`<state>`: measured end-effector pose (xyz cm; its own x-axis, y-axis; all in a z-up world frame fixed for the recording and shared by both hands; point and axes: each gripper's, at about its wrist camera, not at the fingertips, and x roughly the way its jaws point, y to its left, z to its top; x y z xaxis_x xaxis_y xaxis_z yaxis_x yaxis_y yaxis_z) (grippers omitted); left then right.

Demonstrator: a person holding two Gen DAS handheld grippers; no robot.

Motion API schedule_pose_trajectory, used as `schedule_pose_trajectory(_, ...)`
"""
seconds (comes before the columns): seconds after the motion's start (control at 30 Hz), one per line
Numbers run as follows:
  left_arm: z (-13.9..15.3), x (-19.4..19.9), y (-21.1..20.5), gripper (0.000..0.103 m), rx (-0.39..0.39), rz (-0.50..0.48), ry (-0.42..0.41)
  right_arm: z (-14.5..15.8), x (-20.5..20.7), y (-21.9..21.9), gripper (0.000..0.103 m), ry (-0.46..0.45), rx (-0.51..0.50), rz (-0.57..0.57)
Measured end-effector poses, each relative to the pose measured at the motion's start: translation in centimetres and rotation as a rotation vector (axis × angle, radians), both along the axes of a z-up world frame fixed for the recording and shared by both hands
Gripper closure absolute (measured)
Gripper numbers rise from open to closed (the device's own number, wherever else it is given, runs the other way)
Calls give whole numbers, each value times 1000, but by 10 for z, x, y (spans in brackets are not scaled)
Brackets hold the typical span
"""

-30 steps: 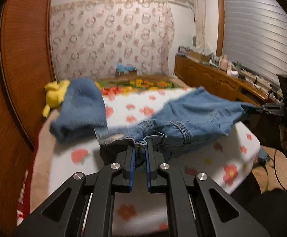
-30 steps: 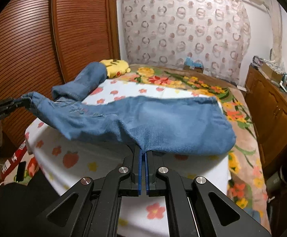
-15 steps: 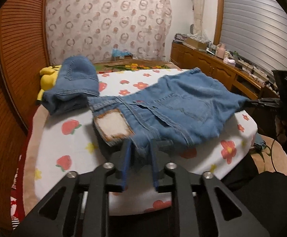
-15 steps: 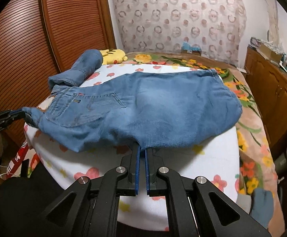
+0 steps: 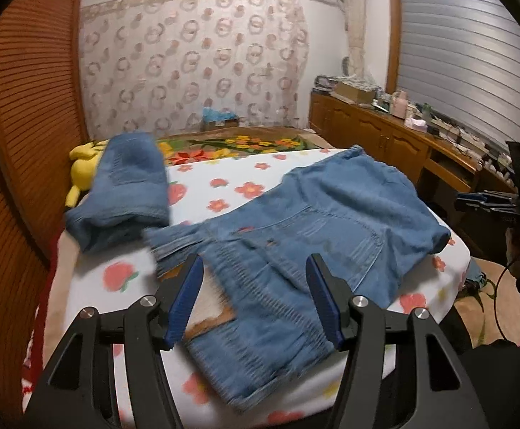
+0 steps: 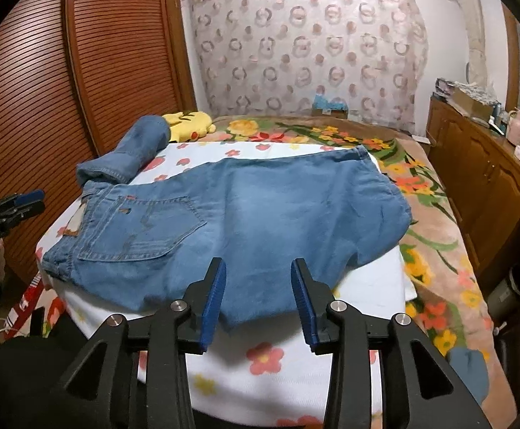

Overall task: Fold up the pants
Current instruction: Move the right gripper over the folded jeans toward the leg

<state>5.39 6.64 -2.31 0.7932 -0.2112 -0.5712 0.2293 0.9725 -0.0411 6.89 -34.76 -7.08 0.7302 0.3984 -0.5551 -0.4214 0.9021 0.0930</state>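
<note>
Blue jeans (image 5: 313, 228) lie folded on the flowered white sheet (image 5: 224, 186), back pocket up, waistband at the left end. In the right wrist view the jeans (image 6: 260, 211) spread across the sheet. My left gripper (image 5: 254, 279) is open and empty over the waistband end. My right gripper (image 6: 258, 279) is open and empty at the near folded edge. One pant leg (image 5: 127, 186) lies bunched at the far left by the closet. The right gripper also shows at the right edge of the left wrist view (image 5: 488, 202).
A yellow plush toy (image 6: 188, 125) lies at the bed's far left. A slatted wooden closet door (image 6: 92, 71) runs along the left. A wooden sideboard (image 5: 402, 143) with clutter stands at the right. A floral blanket (image 6: 420, 193) covers the rest of the bed.
Both grippers lowered the jeans onto the sheet, then opened and let go. The jeans now lie flat instead of hanging between the grippers.
</note>
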Motion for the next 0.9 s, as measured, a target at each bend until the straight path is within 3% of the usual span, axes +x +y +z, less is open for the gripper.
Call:
schedule_pose_trajectory(0.1, -3, 17, -20, 42, -13, -44, 5, -9, 10, -1, 54, -4, 9, -34)
schedule_pose_trajectory(0.43, -31, 50, -64, 42, -15, -113, 64, -34, 75, -30, 54, 51, 40, -181)
schedule_pose_trajectory(0.9, -62, 66, -61, 42, -31, -69, 134, -46, 152, -34, 54, 147, 61, -320)
